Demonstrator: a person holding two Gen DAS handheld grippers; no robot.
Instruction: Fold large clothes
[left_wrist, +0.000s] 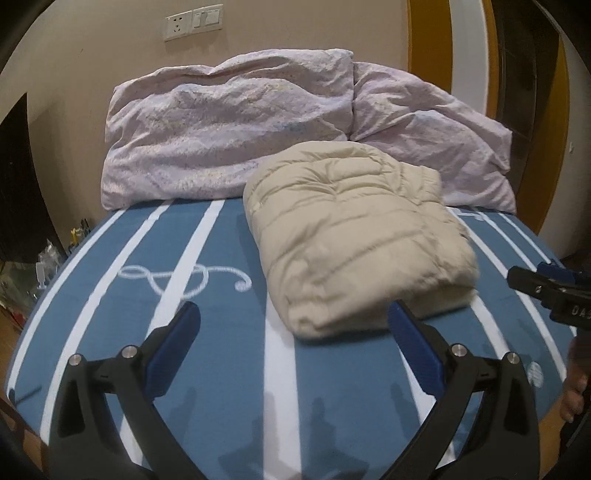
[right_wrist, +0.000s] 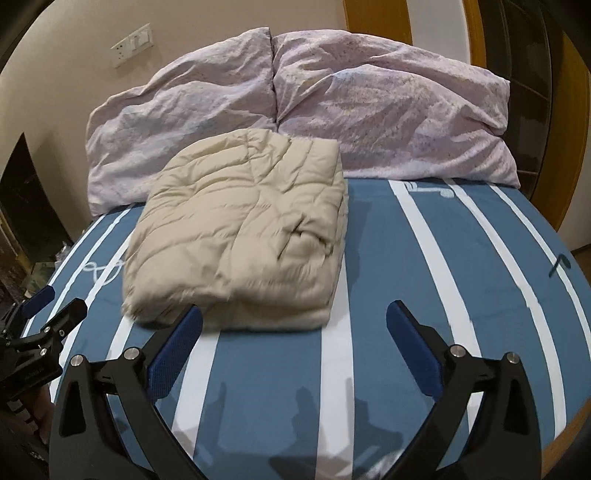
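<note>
A beige quilted puffer jacket (left_wrist: 354, 236) lies folded into a thick bundle on the blue and white striped bed (left_wrist: 207, 369). It also shows in the right wrist view (right_wrist: 243, 229), on the bed (right_wrist: 406, 295). My left gripper (left_wrist: 293, 314) is open and empty, just in front of the bundle's near edge, its right finger close to the fabric. My right gripper (right_wrist: 293, 314) is open and empty, its left finger at the bundle's near edge. The right gripper also shows at the right edge of the left wrist view (left_wrist: 546, 288). The left gripper shows at the left edge of the right wrist view (right_wrist: 48, 314).
A crumpled pale lilac duvet (left_wrist: 258, 129) is piled against the wall behind the jacket; it also shows in the right wrist view (right_wrist: 369, 107). A wall socket and switch (left_wrist: 194, 22) sit above it. Clutter lies on the floor left of the bed (left_wrist: 44, 266).
</note>
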